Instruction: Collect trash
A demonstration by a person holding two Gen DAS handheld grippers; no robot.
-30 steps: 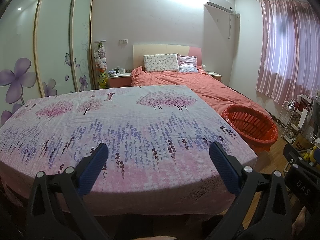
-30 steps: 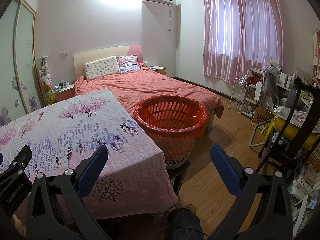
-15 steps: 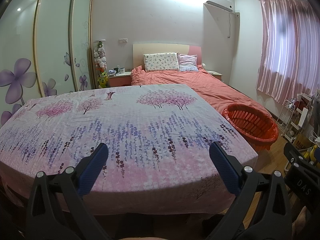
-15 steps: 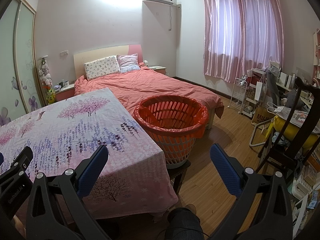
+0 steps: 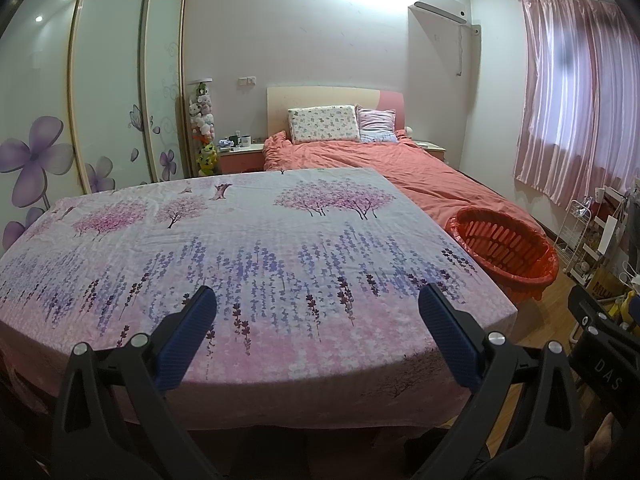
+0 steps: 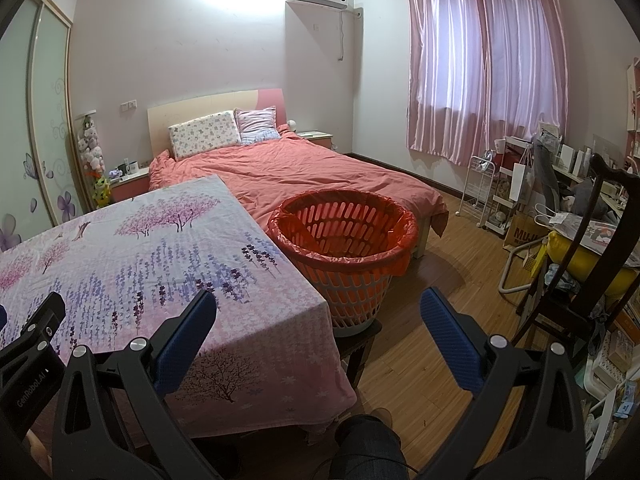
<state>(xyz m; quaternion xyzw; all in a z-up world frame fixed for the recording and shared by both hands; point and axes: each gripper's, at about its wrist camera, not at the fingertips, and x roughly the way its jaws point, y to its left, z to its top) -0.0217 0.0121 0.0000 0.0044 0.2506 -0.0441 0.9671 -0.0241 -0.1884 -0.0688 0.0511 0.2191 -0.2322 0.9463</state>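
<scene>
Trash: none visible on flowered tablecloth | red basket waits beside table | left gripper, right gripper gape wide, empty | handling, grasp point: cannot tell

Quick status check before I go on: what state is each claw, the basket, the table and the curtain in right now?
left claw: open, holding nothing, above the table's near edge
right claw: open, holding nothing
orange basket: upright, lined with a red bag, no trash visible inside
table: covered by a floral cloth, no trash visible on it
pink curtain: drawn shut
wardrobe doors: shut
</scene>
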